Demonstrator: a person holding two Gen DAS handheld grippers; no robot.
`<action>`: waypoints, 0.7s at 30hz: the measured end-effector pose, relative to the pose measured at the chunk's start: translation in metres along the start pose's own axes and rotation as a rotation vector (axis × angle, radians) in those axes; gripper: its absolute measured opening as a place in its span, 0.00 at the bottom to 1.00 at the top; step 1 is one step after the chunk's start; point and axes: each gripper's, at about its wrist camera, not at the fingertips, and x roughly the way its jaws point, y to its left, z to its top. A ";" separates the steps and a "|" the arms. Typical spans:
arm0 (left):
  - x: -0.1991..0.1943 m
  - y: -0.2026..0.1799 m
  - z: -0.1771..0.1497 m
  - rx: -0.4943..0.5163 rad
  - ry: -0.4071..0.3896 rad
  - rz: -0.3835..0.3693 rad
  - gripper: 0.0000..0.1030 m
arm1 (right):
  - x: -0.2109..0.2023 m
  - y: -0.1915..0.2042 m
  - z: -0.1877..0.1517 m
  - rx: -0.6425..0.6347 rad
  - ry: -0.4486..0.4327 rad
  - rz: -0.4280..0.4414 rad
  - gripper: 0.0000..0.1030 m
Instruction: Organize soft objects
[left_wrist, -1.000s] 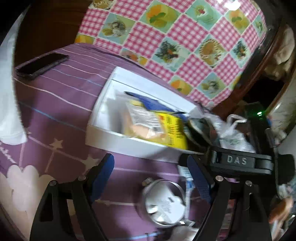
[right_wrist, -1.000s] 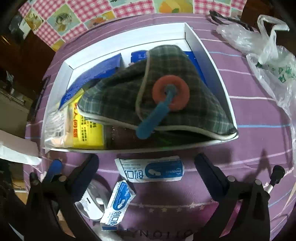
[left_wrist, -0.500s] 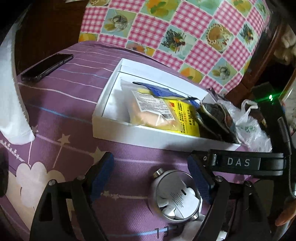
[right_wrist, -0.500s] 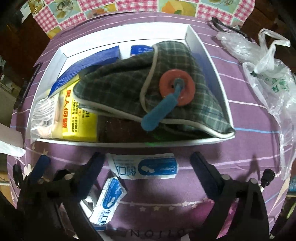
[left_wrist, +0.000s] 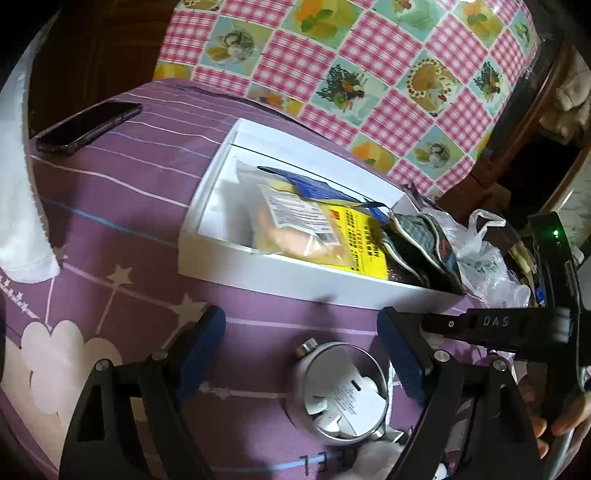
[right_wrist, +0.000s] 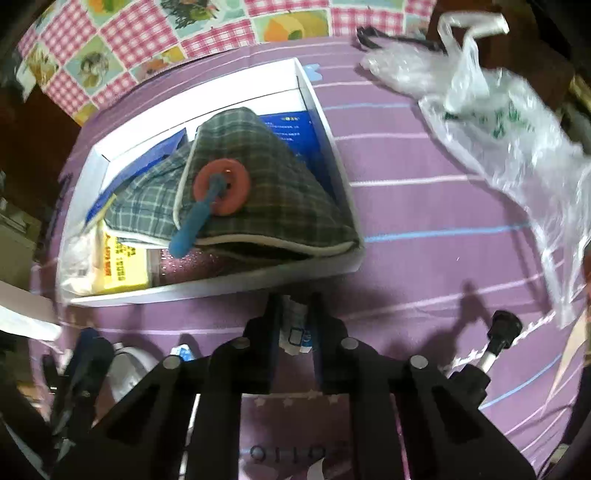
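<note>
Right gripper (right_wrist: 293, 332) jaws just closed, clamping the white-blue packet (right_wrist: 295, 334) beside the box (right_wrist: 207, 288); pickup secured, boxing next. Left gripper (left_wrist: 301, 350) spread, empty.

A pouch (right_wrist: 258, 206) lies in the box (right_wrist: 207, 288) (atop packets), a plastic bag (right_wrist: 517, 147) to its right.
</note>
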 end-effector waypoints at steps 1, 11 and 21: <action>0.000 -0.001 0.000 0.006 0.002 -0.005 0.82 | 0.001 -0.006 0.001 0.023 0.010 0.048 0.10; 0.000 -0.034 -0.007 0.175 0.031 -0.132 0.82 | -0.033 -0.023 0.004 0.075 0.000 0.151 0.09; 0.005 -0.100 -0.009 0.502 0.134 -0.032 0.80 | -0.075 -0.017 0.004 0.048 -0.051 0.225 0.09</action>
